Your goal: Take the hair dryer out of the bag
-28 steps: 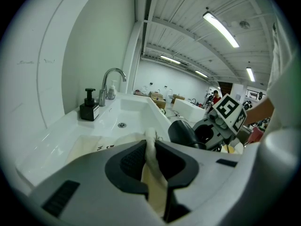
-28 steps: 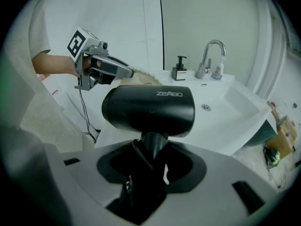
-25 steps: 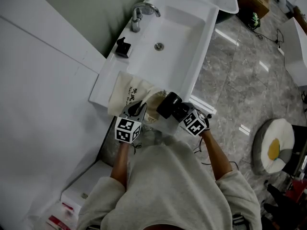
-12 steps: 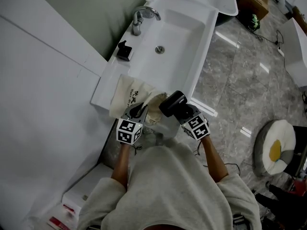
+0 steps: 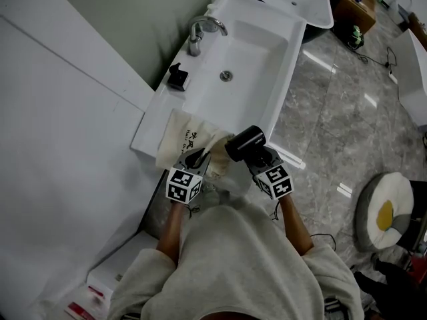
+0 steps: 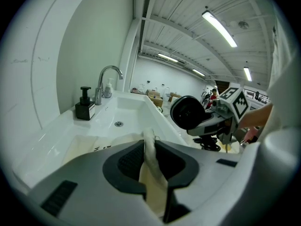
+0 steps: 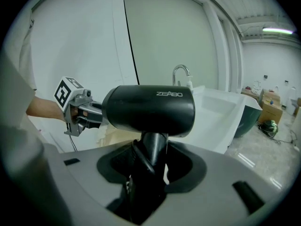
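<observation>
The black hair dryer (image 5: pixel 244 143) (image 7: pixel 149 110) is clear of the bag, held by its handle in my right gripper (image 5: pixel 260 157) (image 7: pixel 151 166), which is shut on it; its black cord loops beside the handle. The cream cloth bag (image 5: pixel 189 144) (image 6: pixel 87 147) lies on the counter left of the sink basin. My left gripper (image 5: pixel 194 160) (image 6: pixel 151 161) is shut on the bag's open edge, a fold of cloth pinched between its jaws. In the left gripper view the hair dryer (image 6: pixel 189 112) hangs to the right, above the counter's front edge.
The white sink (image 5: pixel 250 52) has a chrome faucet (image 5: pixel 200 32) at its back and a black soap dispenser (image 5: pixel 177 77) at the left. A wall runs along the left. Grey marble floor (image 5: pixel 347 125) lies to the right, with a round cushion (image 5: pixel 387 212) on it.
My right gripper has lifted the hair dryer up and away from the bag's mouth and turned it. The left gripper has kept its hold on the bag's edge.
</observation>
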Demonstrator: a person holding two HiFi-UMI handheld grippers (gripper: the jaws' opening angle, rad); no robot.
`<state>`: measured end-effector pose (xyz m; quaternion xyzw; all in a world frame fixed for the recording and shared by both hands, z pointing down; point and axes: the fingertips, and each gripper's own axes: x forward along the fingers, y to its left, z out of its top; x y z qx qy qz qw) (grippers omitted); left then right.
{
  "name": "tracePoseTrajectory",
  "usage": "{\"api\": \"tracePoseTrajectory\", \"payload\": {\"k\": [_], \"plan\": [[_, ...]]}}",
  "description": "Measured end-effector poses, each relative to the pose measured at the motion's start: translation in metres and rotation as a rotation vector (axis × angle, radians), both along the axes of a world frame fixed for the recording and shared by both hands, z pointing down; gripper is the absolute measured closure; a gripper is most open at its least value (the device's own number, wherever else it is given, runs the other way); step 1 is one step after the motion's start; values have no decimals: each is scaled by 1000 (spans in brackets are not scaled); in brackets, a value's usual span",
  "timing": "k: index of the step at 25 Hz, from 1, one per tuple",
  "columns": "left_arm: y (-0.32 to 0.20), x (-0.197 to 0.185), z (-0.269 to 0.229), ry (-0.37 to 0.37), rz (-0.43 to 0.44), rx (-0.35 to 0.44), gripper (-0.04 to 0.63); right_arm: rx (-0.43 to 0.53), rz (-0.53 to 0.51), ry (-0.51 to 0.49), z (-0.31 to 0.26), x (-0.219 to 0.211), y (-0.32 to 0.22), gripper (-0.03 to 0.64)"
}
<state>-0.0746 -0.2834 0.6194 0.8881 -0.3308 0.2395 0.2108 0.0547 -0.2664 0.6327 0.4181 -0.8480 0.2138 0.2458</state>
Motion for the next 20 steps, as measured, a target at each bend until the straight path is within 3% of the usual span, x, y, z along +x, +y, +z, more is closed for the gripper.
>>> {"api": "tracePoseTrajectory", "payload": {"k": [4,8,15,20], "plan": [[0,3,-4,19,20,6,527,28,24,-17,-10,-1,-8,446],[-1,8,-12,51,39,12,460,57,45,-31,-20,1,-16,446],[-24,-8,-37,86,-50,78,466,115,72,-54,-42,3,-35,446],[-43,-23,-57,90,-90,140,518,169,83,-55,-62,5,-51,446]]}}
